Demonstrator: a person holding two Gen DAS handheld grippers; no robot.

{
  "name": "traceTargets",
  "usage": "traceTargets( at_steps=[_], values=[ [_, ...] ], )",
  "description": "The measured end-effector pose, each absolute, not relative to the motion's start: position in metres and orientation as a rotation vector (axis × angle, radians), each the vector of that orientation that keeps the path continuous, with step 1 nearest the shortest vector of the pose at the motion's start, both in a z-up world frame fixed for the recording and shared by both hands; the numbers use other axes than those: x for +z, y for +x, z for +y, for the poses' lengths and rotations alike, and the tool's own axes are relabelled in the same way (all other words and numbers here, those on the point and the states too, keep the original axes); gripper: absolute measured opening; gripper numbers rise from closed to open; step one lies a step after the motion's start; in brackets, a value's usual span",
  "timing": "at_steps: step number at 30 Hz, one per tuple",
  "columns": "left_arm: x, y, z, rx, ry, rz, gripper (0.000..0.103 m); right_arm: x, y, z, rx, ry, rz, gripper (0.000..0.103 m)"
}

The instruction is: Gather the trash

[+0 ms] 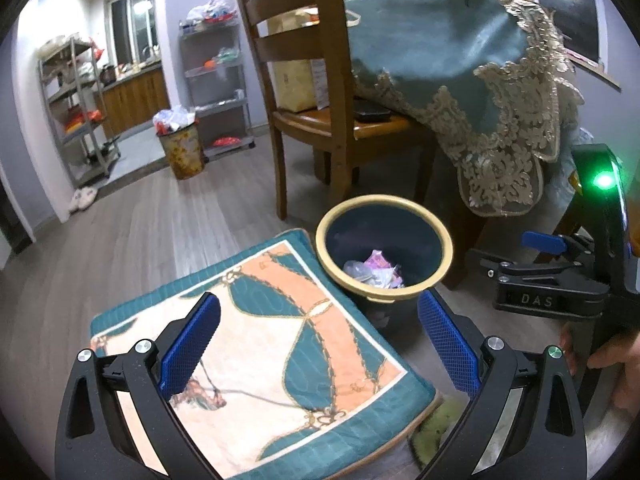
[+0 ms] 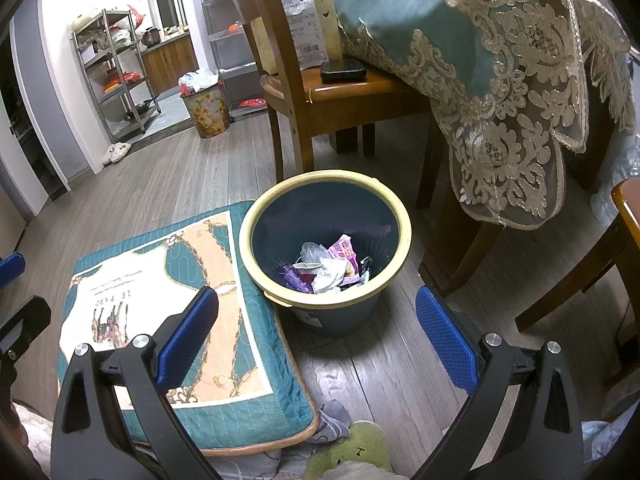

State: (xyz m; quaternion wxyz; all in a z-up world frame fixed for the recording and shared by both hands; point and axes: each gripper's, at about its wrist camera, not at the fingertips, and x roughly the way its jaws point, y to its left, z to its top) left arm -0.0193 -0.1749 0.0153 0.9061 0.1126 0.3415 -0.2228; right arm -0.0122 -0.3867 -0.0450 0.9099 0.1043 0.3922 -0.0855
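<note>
- Left gripper (image 1: 318, 344): jaws spread wide, nothing between the blue pads (image 1: 192, 344). Hovers over the cushion.
- Right gripper (image 2: 316, 344): jaws also spread wide, empty. It shows in the left view at 3 o'clock, with a hand (image 1: 616, 364) on its handle.
- Cushion (image 2: 168, 320): teal and orange print, flat on the floor, at 7 o'clock in the right view. Nothing lying on top of it.
- Green soft item (image 2: 352, 452) and grey cloth (image 2: 332, 424) at 6 o'clock, bottom edge of the right view, tucked by the cushion corner. Cannot tell if these count as trash.
- Trash bin (image 2: 256, 216): blue with yellow rim, upright on the wood floor, touching the cushion's far right edge, dead centre in the right view.
- Trash (image 2: 332, 264): wrappers, crumpled tissue, pink and purple packets, all down at the bottom of the bin. Bin far from full.
- Wooden chair (image 2: 296, 92) just behind the bin at 12 o'clock, dark flat item (image 2: 343, 71) on the seat.
- Table with teal lace cloth (image 2: 500, 80) at 1-2 o'clock.
- Far back at 11 o'clock: second bin (image 2: 208, 108), overfilled, by the kitchen shelves.
- Progress, judged: several pieces already binned, both grippers free, no loose trash seen on the visible floor. Either near done or between pickups; next piece would have to be found out of view.
</note>
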Motion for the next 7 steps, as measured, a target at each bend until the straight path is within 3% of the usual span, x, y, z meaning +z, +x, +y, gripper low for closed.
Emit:
traceTargets(
  at_steps=[7],
  values=[
    [0.0135,-0.0147,-0.1715,-0.438,0.223,0.732,0.098,-0.0473,-0.0122,-0.3857,-0.178,0.219,0.815,0.097]
  ],
)
